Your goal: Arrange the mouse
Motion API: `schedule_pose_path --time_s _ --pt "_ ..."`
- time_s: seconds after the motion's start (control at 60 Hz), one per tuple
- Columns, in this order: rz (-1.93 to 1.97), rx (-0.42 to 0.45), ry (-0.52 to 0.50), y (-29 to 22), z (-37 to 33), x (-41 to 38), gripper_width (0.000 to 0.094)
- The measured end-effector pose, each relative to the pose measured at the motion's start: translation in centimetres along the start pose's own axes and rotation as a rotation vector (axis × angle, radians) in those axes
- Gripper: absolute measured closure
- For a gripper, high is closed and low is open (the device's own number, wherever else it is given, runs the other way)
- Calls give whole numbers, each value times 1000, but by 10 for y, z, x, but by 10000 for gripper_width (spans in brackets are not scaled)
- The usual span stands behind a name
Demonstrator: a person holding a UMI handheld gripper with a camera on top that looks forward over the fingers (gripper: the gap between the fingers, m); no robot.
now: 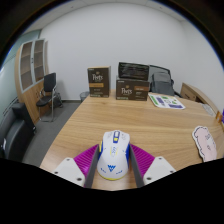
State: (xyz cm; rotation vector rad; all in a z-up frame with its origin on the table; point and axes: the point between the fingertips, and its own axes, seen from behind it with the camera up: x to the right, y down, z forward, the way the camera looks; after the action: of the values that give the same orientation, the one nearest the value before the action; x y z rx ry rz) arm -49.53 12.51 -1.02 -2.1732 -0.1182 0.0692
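A white mouse [113, 154] with blue and yellow trim lies lengthwise between my fingers, its nose pointing away over the wooden table [110, 115]. My gripper [114, 151] is shut on it. The left magenta pad [87, 160] and the right magenta pad [141, 160] each press against a side of the mouse. The rear of the mouse is hidden below the fingers. I cannot tell whether it rests on the table or is lifted off it.
Brown and black boxes [98, 82] [132, 80] stand at the table's far edge. A green printed sheet [166, 101] lies at the far right and a white patterned object [205, 142] at the near right. Black chairs [47, 92] stand to the left.
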Motion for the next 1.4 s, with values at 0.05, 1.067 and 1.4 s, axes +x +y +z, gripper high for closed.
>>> schedule_pose_path --time_s 0.05,1.067,1.4 --pt "14 -4 -5 -3 4 -3 413" --pt "101 -122 76 8 -30 370 532" --pt "146 -149 79 12 -41 362 140"
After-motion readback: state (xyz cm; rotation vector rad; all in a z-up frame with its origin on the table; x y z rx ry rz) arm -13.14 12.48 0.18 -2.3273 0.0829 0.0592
